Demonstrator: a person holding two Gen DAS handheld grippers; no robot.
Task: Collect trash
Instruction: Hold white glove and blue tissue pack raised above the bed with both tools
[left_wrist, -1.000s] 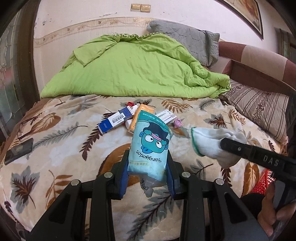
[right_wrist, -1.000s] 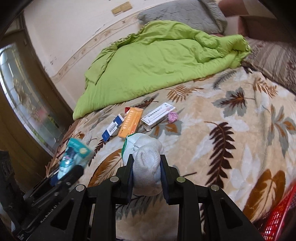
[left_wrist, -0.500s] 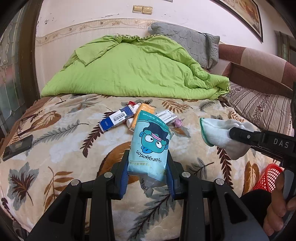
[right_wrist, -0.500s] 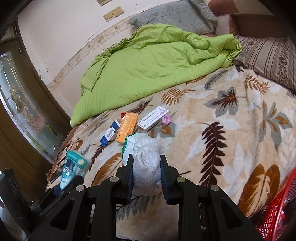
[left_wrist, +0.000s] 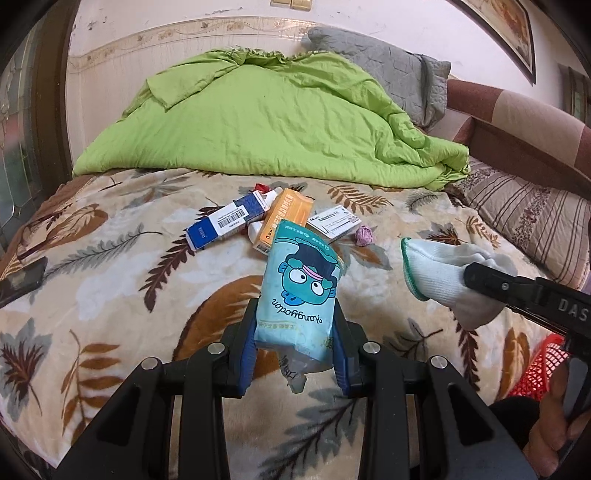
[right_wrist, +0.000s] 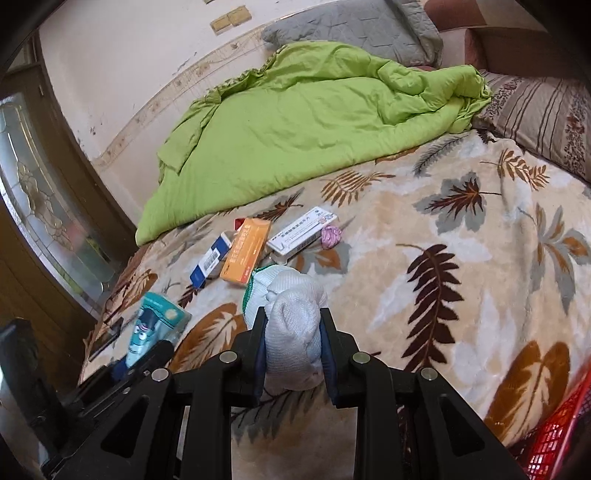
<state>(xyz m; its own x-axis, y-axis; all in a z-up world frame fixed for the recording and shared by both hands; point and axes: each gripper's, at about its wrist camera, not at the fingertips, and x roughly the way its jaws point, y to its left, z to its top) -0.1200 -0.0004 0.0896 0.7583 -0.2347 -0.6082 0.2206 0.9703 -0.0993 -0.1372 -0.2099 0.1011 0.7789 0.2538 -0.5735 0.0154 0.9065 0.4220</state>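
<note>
a bed (left_wrist: 110, 280) spread with a leaf-print blanket carries a rumpled green quilt (left_wrist: 273, 122), a grey pillow (left_wrist: 399, 70), a striped pillow (left_wrist: 532, 221), and a cluster of blue (left_wrist: 225, 221), orange (left_wrist: 286, 218) and white boxes (left_wrist: 334, 223) beside a pink wad (left_wrist: 364, 235).

The leaf-print blanket (right_wrist: 461, 280) lies bare on the right and near side. Boxes (left_wrist: 284, 218) and a pink wad (left_wrist: 364, 235) cluster mid-bed. The green quilt (left_wrist: 273, 122) blocks the far side; a red basket (right_wrist: 554, 439) stands at the bed's near right edge.
</note>
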